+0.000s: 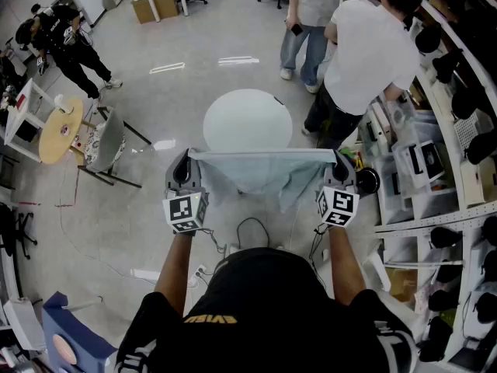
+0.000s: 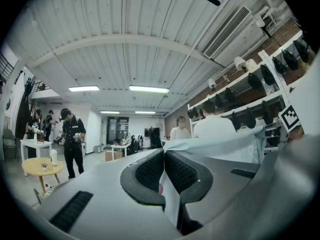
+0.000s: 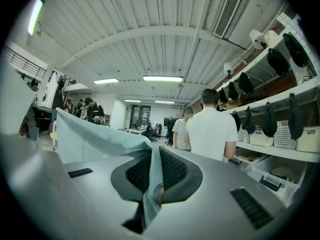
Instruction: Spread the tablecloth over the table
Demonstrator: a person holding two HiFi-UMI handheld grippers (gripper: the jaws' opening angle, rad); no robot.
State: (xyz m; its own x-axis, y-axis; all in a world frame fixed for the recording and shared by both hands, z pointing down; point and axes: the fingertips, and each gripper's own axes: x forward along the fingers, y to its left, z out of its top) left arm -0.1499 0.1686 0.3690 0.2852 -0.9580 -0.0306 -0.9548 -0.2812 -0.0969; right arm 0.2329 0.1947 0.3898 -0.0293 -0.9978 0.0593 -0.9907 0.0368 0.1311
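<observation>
Tablecloth point(image 1: 260, 171), a thin, pale blue-green fabric, hangs stretched in the air between the two hand-held grippers. Its top edge is pulled into a nearly straight band and the rest sags below in soft folds. It hangs at the near edge of the round white surface point(image 1: 247, 115), whose smooth top lies bare beyond it; whether the cloth touches that edge cannot be told. The left hand-held gripper point(image 1: 189, 157) is clamped on the cloth's left corner, and the left gripper view shows the dark, dimpled pads point(image 2: 149, 172) pinching the fabric. The right hand-held gripper point(image 1: 339, 158) is likewise closed on the right corner, with crumpled fabric running between its textured pads point(image 3: 173, 172). Both have smooth grey shells, and each carries a cube point(image 1: 185, 212) faced with square black-and-white markers.
</observation>
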